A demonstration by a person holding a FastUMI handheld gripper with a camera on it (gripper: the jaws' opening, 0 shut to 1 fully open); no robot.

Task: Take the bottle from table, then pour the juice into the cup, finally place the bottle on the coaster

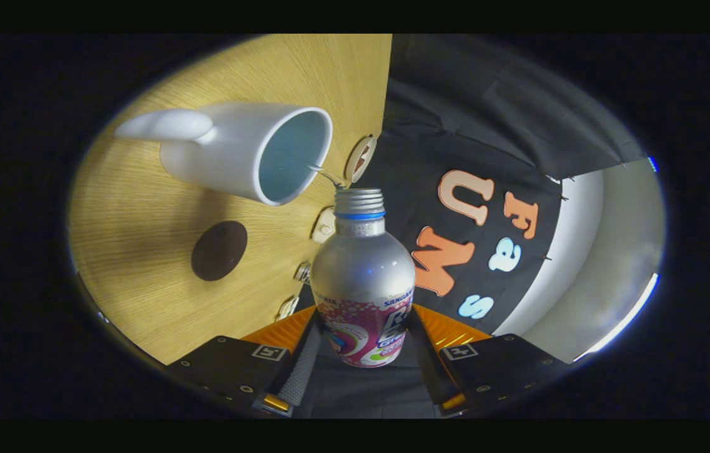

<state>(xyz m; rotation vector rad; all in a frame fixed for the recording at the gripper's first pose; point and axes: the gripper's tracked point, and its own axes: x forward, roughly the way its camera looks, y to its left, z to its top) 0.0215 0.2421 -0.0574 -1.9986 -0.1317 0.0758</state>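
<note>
- Silver bottle [362, 277] w/ pink label sits clamped between your hand-held gripper [361, 371] fingers, both pressing on its lower body.
- Cap's off; threaded neck w/ blue ring points away from the fingers, toward the cup's mouth.
- View is rolled sideways, so the bottle is tipped relative to the surface [141, 251].
- White cup [248, 151] stands on the wood-grain surface, just beyond the bottle's mouth; handle [166, 124] on the far side from the bottle.
- Thin clear stream [324, 175] runs from the bottle's mouth over the cup's rim and into it.
- Cup's inside looks pale blue; liquid level can't tell.
- Dark round coaster [219, 250] lies flat on the surface, near the cup but apart from it, nothing on it.
- Few small tags [361, 158] sit along the surface's edge next to the booth's black cloth wall [455, 113].
</note>
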